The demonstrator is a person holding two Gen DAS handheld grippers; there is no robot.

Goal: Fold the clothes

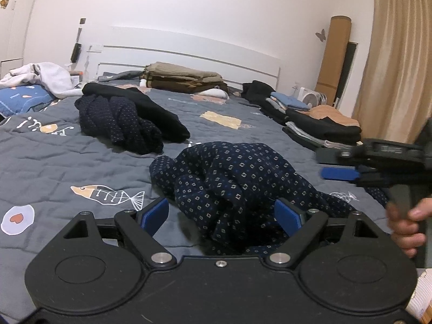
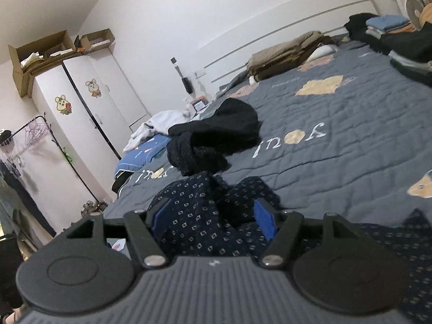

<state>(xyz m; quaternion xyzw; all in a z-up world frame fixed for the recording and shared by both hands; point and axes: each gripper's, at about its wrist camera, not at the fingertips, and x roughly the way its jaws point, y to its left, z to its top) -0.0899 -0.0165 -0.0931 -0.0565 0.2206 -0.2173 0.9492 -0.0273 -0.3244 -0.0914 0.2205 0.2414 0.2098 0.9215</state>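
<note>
Blue pads on my left tongs (image 1: 221,213) stand wide apart with the crumpled navy diamond-print garment (image 1: 237,183) bunched between them, and I see neither pad pressing the cloth, so I read them as holding nothing. My right tongs (image 2: 213,220) are likewise parted about a ridge of the same garment (image 2: 205,216); the near pad sits against the fabric but I can't make out a pinch, so I call them free. From the left view the right tongs (image 1: 340,174) come in from the side, a hand (image 1: 405,224) on the handle. The garment lies in a heap on the grey quilted bed (image 1: 67,162), close to me. Beyond it sits another dark dotted piece under a black garment (image 1: 151,108), still unfolded, and folded stacks (image 1: 321,124) line the far edge. I judge this to be the start of a fold: the piece needs spreading flat. Next I'd want each pair of tongs to find an edge or corner, close on it and draw the cloth out.
</note>
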